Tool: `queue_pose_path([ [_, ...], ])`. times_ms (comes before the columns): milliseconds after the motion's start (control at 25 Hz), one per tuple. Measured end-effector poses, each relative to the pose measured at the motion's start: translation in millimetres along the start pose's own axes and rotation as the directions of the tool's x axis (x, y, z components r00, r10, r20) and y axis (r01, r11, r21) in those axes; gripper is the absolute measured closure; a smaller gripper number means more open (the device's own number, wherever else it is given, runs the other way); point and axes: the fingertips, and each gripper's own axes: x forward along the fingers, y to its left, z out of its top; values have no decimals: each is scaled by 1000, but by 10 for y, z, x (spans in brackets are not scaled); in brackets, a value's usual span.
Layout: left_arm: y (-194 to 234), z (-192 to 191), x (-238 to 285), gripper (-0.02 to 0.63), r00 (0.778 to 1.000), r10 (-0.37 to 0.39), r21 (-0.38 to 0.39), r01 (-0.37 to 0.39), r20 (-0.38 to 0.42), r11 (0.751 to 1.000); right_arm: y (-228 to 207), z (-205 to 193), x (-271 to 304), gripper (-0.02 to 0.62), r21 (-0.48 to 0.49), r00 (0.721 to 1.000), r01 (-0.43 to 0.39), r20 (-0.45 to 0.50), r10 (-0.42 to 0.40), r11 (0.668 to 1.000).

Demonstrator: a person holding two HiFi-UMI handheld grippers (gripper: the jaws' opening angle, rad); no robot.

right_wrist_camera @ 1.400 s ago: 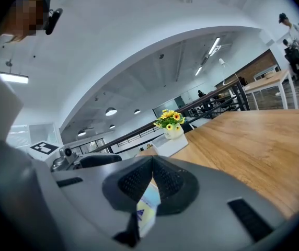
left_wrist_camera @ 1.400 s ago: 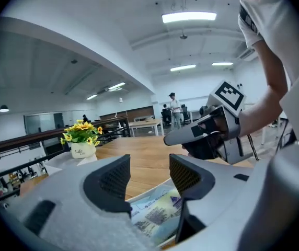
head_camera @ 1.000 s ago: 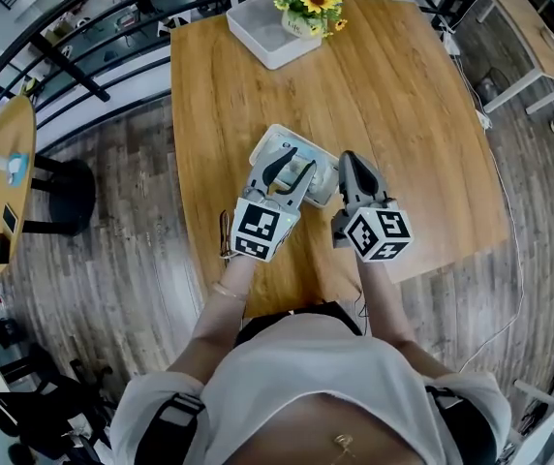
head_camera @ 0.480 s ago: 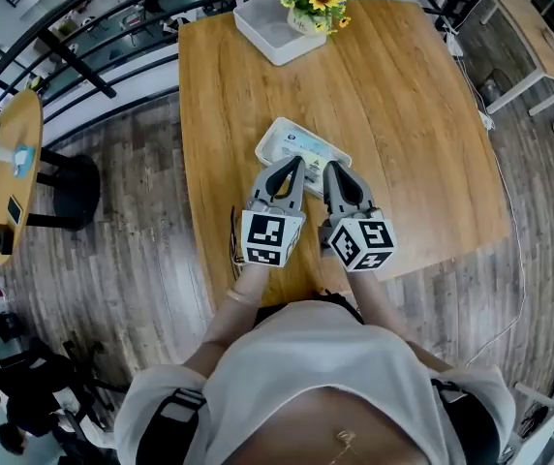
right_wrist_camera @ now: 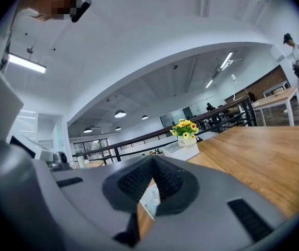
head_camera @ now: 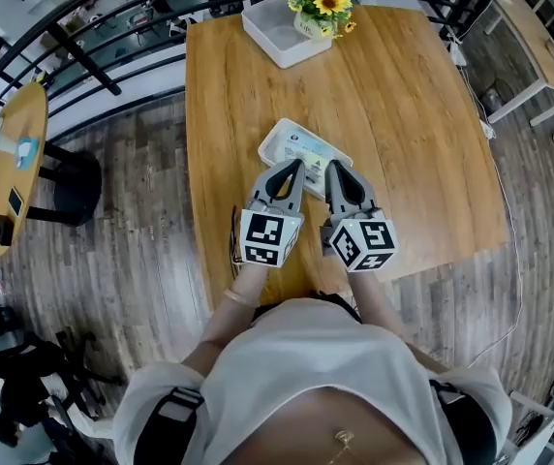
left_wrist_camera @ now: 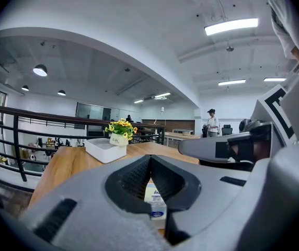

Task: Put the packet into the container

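The packet (head_camera: 303, 149), white with blue print, lies on the wooden table (head_camera: 403, 143) just ahead of both grippers. My left gripper (head_camera: 297, 167) has its jaws closed together at the packet's near edge, and a strip of the packet (left_wrist_camera: 154, 200) shows between them. Beside it, my right gripper (head_camera: 336, 169) is shut with its tips at the packet's near right edge; the packet (right_wrist_camera: 150, 203) shows through its hollow. The container (head_camera: 279, 29), a shallow white tray, sits at the table's far end and appears as the container (left_wrist_camera: 102, 149) in the left gripper view.
A pot of yellow sunflowers (head_camera: 322, 8) stands at the tray's right side. Black railing (head_camera: 112, 17) runs past the table's far and left sides. A small round side table (head_camera: 11, 163) stands off to the left, and a person (left_wrist_camera: 212, 123) stands in the distance.
The left gripper's jaws, open around the packet's near corner a second ago, have closed on it. The right gripper has slid left to sit beside the left one.
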Motion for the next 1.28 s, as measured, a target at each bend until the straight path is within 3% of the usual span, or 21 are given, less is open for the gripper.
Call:
queue_pose_path([
  [600,71,-61,75,600,1000,6,-17,-6,-13,1000,-68,-48,80,584,-52,999,-1,-44,-1,999],
  [1280,120,-133,62,600,999,-1,-19,1,-34,1000,6,-130,130,584,-47,997,-10,-78,7,999],
])
